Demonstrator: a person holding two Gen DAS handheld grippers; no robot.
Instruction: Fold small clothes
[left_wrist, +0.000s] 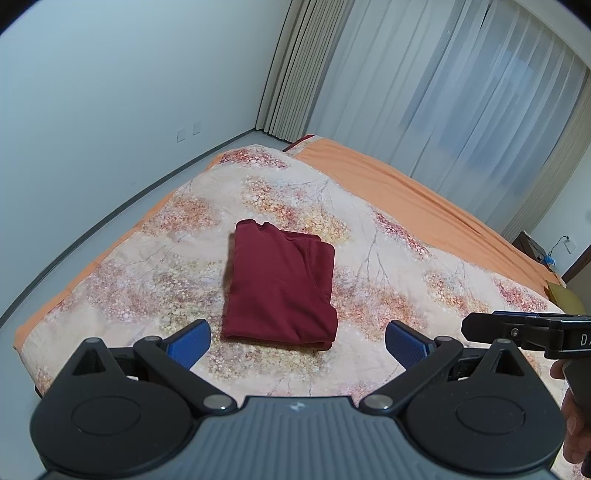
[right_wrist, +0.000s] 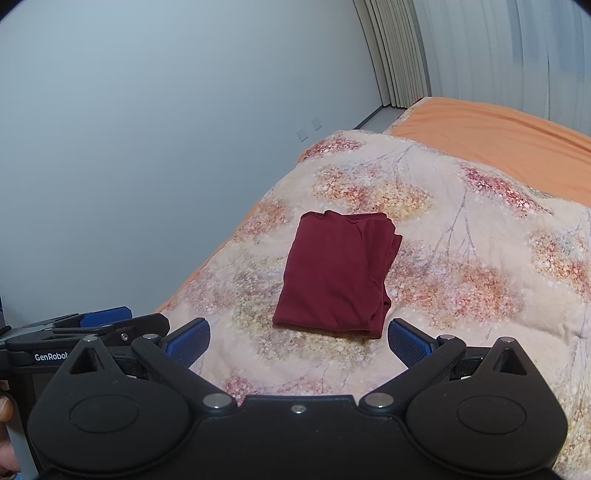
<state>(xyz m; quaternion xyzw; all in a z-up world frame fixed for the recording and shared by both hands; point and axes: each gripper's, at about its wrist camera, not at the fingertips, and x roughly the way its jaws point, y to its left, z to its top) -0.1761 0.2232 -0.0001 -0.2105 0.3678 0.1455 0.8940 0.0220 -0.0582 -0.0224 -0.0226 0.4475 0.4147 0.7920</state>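
We are holding both grippers above the near edge of the bed (left_wrist: 424, 192), the left gripper (left_wrist: 297, 341) and right gripper (right_wrist: 298, 341) each with fingers spread apart and gripping nothing. The dark red garment (left_wrist: 280, 284) is lying folded into a compact rectangle on the flowered quilt (right_wrist: 461, 258), well in from the bed's edges. We are judging it light, soft and floppy, best pinched at its near corners.
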